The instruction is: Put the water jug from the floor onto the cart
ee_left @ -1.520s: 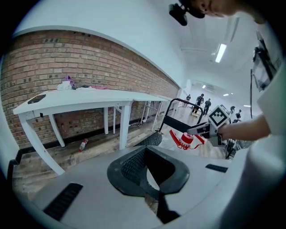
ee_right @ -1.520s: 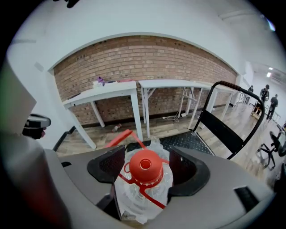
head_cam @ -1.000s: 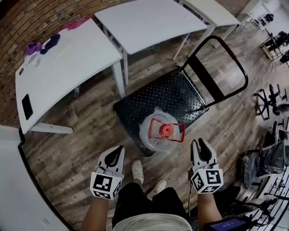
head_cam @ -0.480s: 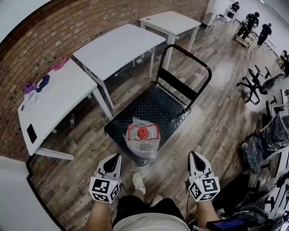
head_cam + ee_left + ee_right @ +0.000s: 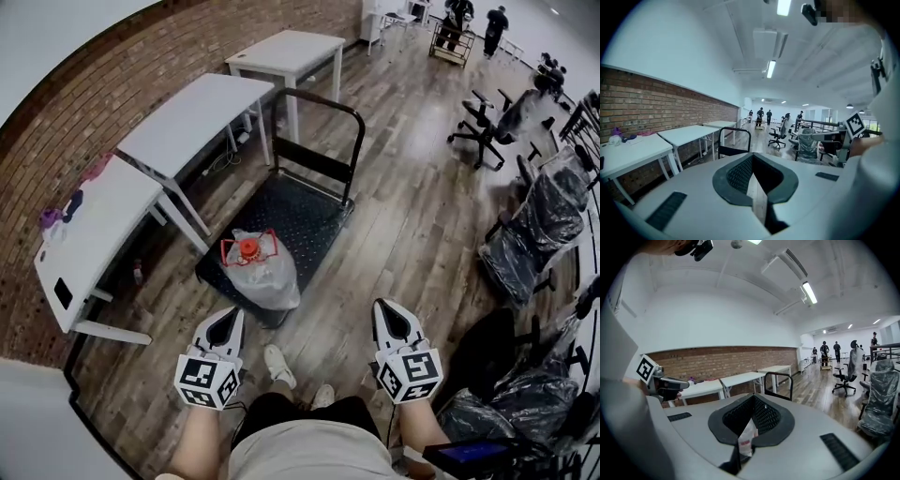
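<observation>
Clear plastic water jug (image 5: 260,274), red cap (image 5: 247,248), film-wrapped: stands upright on the black cart (image 5: 314,217), at the near front corner of the deck, off the wood floor (image 5: 412,234).

Left gripper (image 5: 228,321): jaws together, nothing between them; held near the person's body, well apart from the jug.

Right gripper (image 5: 387,313): jaws together, having closed within the last second; nothing gripped. A pale, red-marked sliver shows in the slit between its pads; what it is cannot be told.

Change noted: a second ago both grippers flanked the jug closely and the head camera looked almost straight down on it. Now both grippers are drawn back and raised, the jug sits further off in the head view, and the far room is in sight beyond the white tables (image 5: 192,112).

Assessment: the jug is released and rests unsupported on the deck, so the placement looks complete. Its seat close to the deck's edge is the one point worth checking.
</observation>
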`<state>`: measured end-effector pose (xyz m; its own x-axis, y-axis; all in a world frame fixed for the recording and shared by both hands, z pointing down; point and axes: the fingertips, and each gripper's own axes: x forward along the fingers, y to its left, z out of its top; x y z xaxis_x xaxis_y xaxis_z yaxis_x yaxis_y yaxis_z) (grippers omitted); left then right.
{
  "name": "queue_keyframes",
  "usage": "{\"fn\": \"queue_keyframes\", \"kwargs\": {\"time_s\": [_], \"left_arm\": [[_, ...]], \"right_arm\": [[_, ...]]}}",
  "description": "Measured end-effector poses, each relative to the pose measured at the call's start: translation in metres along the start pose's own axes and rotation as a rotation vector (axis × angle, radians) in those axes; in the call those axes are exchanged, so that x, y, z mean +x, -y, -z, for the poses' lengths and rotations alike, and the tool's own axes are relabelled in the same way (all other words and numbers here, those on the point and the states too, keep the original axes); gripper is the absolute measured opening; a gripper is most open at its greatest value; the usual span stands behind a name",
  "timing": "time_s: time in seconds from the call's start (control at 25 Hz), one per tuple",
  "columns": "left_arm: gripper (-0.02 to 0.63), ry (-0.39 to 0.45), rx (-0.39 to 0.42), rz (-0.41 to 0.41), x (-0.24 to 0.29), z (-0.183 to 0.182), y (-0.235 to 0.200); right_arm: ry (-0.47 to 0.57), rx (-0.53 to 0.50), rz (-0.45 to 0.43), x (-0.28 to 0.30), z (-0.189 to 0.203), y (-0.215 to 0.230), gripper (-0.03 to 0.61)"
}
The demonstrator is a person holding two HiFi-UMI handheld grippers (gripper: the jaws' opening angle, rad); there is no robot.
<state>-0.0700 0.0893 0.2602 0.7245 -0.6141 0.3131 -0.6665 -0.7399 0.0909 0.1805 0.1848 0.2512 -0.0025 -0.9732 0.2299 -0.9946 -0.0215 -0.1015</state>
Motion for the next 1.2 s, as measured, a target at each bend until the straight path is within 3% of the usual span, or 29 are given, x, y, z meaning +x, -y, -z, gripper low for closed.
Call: {"fn": "queue_keyframes", "kwargs": {"time_s": [0.2, 0.56, 0.76, 0.96, 1.2], "left_arm": [[0.0, -0.001, 0.041, 0.064, -0.018, -0.007, 0.03], [0.0, 0.047, 0.102, 0.128, -0.037, -0.026, 0.04], [0.0, 0.077, 0.093, 0.103, -0.078, -0.021, -0.002], [0.0, 0.11, 0.026, 0.038, -0.128, -0.013, -0.079], [0.0, 0.149, -0.017, 0.005, -0.16, -0.01, -0.132]], "right_arm": [[0.003, 0.047, 0.066, -0.046, 0.011, 0.01, 0.003], [0.004, 0.091, 0.122, -0.08, 0.029, -0.007, 0.003], [-0.004, 0.035, 0.098, -0.071, 0.021, -0.058, 0.003], [-0.014, -0.077, 0.086, -0.051, 0.002, -0.134, 0.003], [-0.053, -0.107, 0.084, -0.04, -0.01, -0.185, 0.003]]}}
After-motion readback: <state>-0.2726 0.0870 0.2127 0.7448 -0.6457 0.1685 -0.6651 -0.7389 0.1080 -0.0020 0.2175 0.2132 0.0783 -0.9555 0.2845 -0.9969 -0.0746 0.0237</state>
